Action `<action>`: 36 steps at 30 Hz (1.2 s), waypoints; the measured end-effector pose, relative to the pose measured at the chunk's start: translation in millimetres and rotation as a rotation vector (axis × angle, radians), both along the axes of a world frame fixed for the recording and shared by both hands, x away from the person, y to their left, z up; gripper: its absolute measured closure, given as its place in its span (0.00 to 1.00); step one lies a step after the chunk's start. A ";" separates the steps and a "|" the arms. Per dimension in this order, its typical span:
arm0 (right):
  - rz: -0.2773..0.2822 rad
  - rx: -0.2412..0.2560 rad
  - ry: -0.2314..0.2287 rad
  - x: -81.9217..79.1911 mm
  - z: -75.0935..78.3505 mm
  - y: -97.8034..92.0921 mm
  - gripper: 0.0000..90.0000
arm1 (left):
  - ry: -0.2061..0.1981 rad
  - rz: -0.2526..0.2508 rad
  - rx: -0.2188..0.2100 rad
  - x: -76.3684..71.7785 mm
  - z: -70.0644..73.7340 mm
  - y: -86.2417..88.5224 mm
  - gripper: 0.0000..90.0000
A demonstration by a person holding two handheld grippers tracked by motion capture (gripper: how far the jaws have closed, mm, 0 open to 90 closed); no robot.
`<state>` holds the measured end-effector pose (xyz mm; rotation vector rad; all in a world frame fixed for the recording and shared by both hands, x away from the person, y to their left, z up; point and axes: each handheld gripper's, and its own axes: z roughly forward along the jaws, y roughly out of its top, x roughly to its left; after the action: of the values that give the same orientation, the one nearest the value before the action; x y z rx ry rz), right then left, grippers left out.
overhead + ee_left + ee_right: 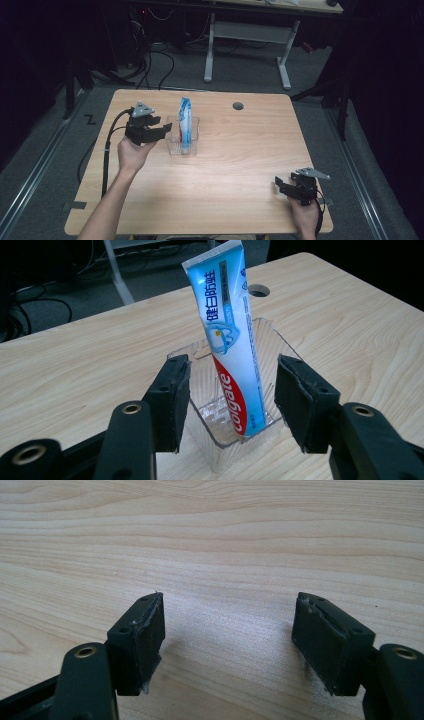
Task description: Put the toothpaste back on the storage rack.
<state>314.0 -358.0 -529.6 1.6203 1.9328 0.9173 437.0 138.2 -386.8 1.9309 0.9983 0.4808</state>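
Note:
A blue, white and red toothpaste tube (pixel 185 124) (pixel 230 335) stands tilted inside a clear plastic holder (pixel 172 145) (pixel 280 347) on the left middle of the wooden table (pixel 240 150). My left gripper (pixel 164 128) (pixel 232 402) is open just left of the holder, its jaws spread to either side of the holder's near end and touching nothing. My right gripper (pixel 278 183) (pixel 227 640) hovers open low over bare wood near the table's front right corner, with nothing between its jaws.
A round cable hole (pixel 238 106) (pixel 258 290) sits in the tabletop behind the holder. Beyond the table's far edge stand a white desk frame (pixel 247 45) and loose cables on a dark floor.

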 end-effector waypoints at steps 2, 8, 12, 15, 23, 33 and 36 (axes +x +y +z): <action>0.000 0.001 -0.002 0.0 -0.1 0.1 0.33 | -0.002 0.002 -0.003 -1.1 1.0 1.6 0.54; 0.000 0.001 0.000 -0.1 0.0 0.1 0.33 | -0.020 0.009 -0.008 -6.7 4.1 6.2 0.54; -0.001 0.002 0.001 -0.1 0.0 0.1 0.33 | -0.023 0.018 -0.012 -10.1 5.0 11.4 0.53; 0.001 0.001 0.000 0.0 0.0 -0.3 0.33 | -0.021 0.026 -0.011 -12.1 5.1 15.0 0.53; 0.002 0.000 -0.003 0.0 -0.2 -0.1 0.33 | -0.031 0.046 -0.024 -18.7 7.0 26.4 0.53; 0.001 0.000 -0.001 -0.2 -0.1 0.2 0.32 | -0.027 0.088 -0.042 -27.2 2.9 45.1 0.53; 0.002 0.000 -0.002 -0.3 -0.1 0.1 0.32 | -0.027 0.105 -0.042 -31.6 1.7 51.4 0.53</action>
<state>313.8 -357.9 -529.8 1.6170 1.9338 0.9195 405.4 189.6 -385.1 1.8366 1.0881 0.5393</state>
